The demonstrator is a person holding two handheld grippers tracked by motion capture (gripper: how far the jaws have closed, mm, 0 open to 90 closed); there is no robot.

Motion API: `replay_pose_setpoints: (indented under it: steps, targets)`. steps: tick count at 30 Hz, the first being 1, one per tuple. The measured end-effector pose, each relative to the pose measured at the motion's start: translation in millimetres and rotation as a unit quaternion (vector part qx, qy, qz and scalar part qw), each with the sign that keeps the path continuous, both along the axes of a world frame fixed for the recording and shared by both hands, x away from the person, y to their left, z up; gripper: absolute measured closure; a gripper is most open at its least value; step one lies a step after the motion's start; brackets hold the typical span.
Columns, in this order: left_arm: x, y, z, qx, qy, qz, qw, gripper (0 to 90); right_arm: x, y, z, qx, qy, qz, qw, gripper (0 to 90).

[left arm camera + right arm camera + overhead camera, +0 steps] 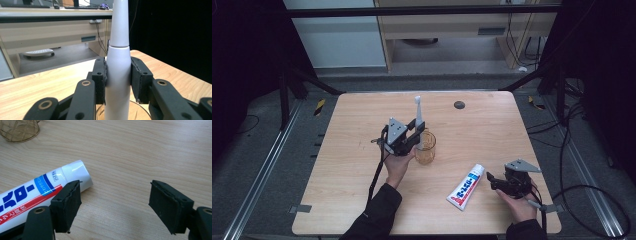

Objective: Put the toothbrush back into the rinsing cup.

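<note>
Left gripper is clamped on the white electric toothbrush, held upright with its base inside the amber glass. Judged step: standing the brush in the glass; next, release it gently. Right gripper, jaws apart and empty, rests right of the glass beside the toothpaste tube.

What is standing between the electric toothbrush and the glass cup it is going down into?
Nothing visible blocks it. The left tongs hold the electric toothbrush upright, and its lower end is already at the open mouth of the glass cup. The toothpaste tube lies apart, near the right tongs.
</note>
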State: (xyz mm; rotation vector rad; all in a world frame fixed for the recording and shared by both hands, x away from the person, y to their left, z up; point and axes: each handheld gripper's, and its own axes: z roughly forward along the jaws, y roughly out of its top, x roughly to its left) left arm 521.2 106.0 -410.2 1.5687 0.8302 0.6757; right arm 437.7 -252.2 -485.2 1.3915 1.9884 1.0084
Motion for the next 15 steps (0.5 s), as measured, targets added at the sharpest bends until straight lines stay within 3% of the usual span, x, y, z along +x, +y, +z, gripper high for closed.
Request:
replay_pose_setpoints:
  steps: [15]
  targets:
    - [-2.6,-4.0,-15.2,0.014,0.004,0.0,0.9999,67.1,0.0,0.3,-0.1,0.0,-0.001,0.001,1.0,25.5]
